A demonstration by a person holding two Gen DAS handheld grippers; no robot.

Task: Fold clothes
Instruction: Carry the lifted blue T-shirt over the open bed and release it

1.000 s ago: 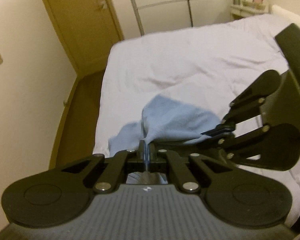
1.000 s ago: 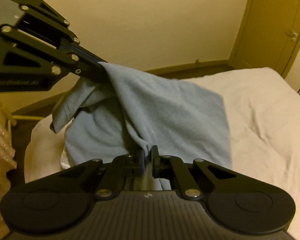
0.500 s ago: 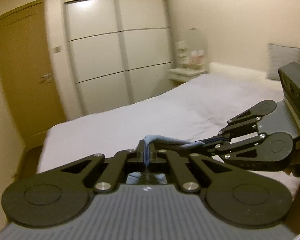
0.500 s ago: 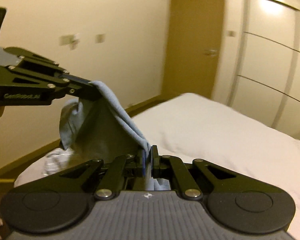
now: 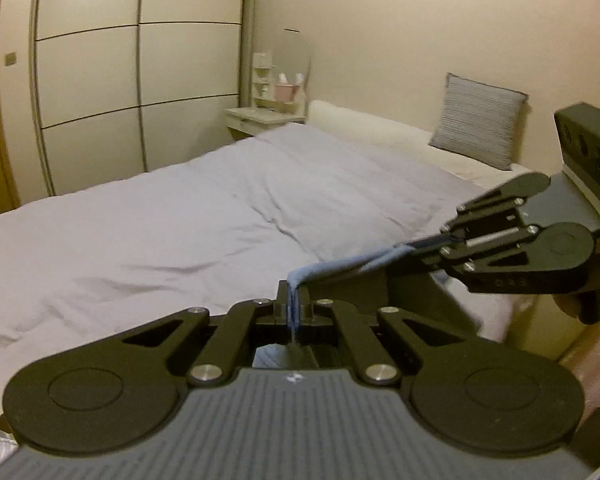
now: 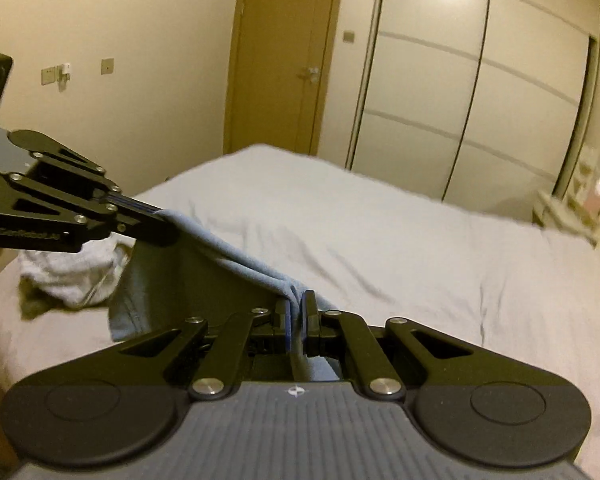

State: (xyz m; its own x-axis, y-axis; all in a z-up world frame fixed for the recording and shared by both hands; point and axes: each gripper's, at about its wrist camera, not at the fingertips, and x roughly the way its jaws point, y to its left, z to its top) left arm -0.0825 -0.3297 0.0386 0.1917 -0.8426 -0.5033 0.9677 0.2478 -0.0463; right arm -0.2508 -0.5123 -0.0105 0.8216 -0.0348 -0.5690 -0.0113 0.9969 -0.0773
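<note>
A light blue garment (image 6: 236, 268) hangs stretched between both grippers above the bed. My left gripper (image 5: 293, 290) is shut on one end of its top edge, and the blue garment (image 5: 340, 266) runs as a taut band to the right gripper (image 5: 428, 246) at the right of the left wrist view. In the right wrist view my right gripper (image 6: 296, 300) is shut on the other end, with the left gripper (image 6: 162, 222) at the left. The cloth drapes down below the edge, mostly hidden behind the gripper bodies.
A wide bed with a white cover (image 5: 172, 232) fills the middle, a grey pillow (image 5: 476, 120) at its head. A crumpled white cloth (image 6: 72, 272) lies near the bed's corner. A wardrobe (image 6: 472, 92), a door (image 6: 276, 60) and a small shelf (image 5: 268, 108) stand around.
Both grippers lifted the blue garment up from the bed and drew apart, stretching its top edge taut. The views tilted up from the bed to the room.
</note>
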